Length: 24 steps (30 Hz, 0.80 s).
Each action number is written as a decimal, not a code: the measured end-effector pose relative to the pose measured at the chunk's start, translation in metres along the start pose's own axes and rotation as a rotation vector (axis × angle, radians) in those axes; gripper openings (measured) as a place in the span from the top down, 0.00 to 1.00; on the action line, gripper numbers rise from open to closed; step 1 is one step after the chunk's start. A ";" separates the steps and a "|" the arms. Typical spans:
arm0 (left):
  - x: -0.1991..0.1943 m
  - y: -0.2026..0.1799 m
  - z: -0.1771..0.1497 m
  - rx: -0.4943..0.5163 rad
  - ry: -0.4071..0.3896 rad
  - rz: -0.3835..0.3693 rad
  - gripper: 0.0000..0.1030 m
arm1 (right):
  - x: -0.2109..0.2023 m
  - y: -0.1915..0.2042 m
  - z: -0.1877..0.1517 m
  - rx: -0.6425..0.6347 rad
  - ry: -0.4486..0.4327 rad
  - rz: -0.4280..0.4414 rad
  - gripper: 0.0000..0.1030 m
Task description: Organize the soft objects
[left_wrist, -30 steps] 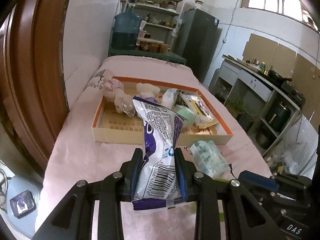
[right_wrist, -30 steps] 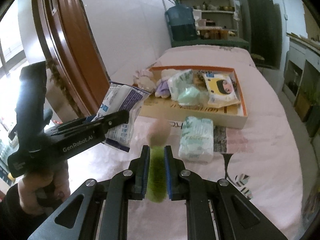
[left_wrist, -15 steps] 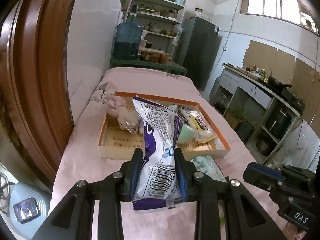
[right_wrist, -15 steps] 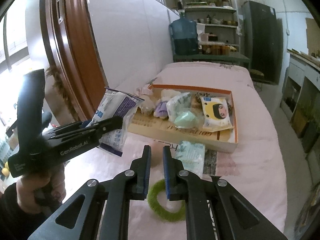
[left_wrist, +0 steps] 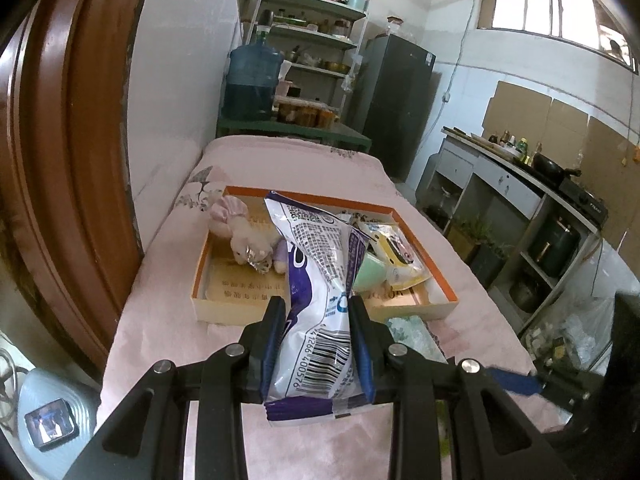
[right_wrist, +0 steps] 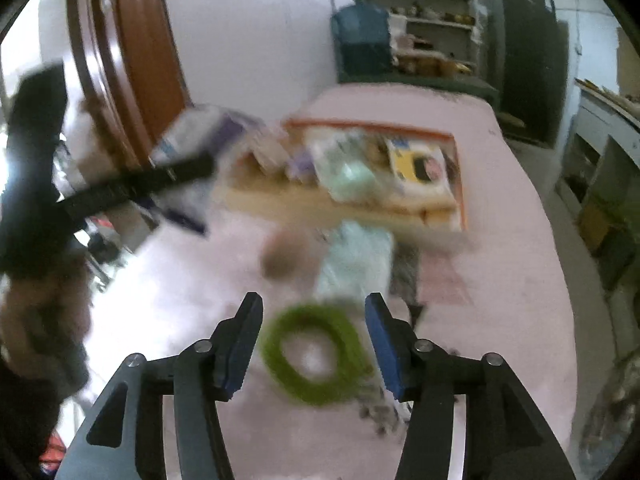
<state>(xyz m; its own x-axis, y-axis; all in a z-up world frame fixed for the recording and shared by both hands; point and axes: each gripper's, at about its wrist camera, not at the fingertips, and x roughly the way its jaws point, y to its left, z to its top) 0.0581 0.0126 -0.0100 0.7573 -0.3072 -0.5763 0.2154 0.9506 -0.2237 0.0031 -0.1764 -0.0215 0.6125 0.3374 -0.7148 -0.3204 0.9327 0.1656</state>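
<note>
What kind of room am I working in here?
Most likely a home kitchen or storeroom: a stove with a wok on the counter, a dark fridge, and open shelves of pots and jars behind a water jug.

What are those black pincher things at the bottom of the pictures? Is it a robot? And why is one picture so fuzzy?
No robot here: a person holds a grabber tool in each hand, and each has a camera looking along its two fingers. One picture comes from the left gripper, which squeezes a white and purple packet. Ahead, on the pink cloth, sits an orange-rimmed box with soft toys and packets inside. The other picture comes from the right gripper. It is fuzzy because that hand is moving. Its jaws are opening, with a fuzzy green ring lying between them on the cloth, not squeezed.
</note>
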 end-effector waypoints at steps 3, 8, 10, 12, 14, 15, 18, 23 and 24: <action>0.004 -0.001 -0.001 -0.003 0.014 -0.008 0.69 | 0.011 -0.010 -0.012 0.043 0.044 0.020 0.47; 0.005 -0.002 -0.004 0.005 0.016 -0.003 0.68 | 0.027 -0.015 -0.020 0.050 0.079 0.008 0.70; 0.006 -0.001 -0.004 0.002 0.018 0.002 0.68 | 0.032 -0.015 -0.021 0.043 0.096 -0.008 0.76; 0.007 0.001 -0.004 -0.002 0.022 0.004 0.68 | 0.034 -0.015 -0.022 0.029 0.100 -0.029 0.81; 0.009 0.003 -0.005 -0.004 0.026 0.003 0.68 | 0.034 -0.014 -0.022 0.025 0.103 -0.034 0.84; 0.009 0.003 -0.005 -0.004 0.025 0.002 0.68 | 0.035 -0.015 -0.023 0.026 0.105 -0.034 0.85; 0.010 0.003 -0.006 -0.003 0.028 -0.001 0.68 | 0.033 -0.017 -0.023 0.031 0.103 -0.039 0.88; 0.011 0.003 -0.008 -0.002 0.031 0.000 0.68 | 0.032 -0.017 -0.022 0.030 0.100 -0.045 0.90; 0.010 0.003 -0.008 -0.003 0.030 0.001 0.68 | 0.032 -0.017 -0.021 0.027 0.098 -0.048 0.90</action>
<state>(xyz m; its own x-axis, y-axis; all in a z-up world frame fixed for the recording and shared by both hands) 0.0619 0.0124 -0.0229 0.7388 -0.3078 -0.5995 0.2130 0.9507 -0.2256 0.0124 -0.1843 -0.0616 0.5528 0.2797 -0.7849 -0.2721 0.9509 0.1473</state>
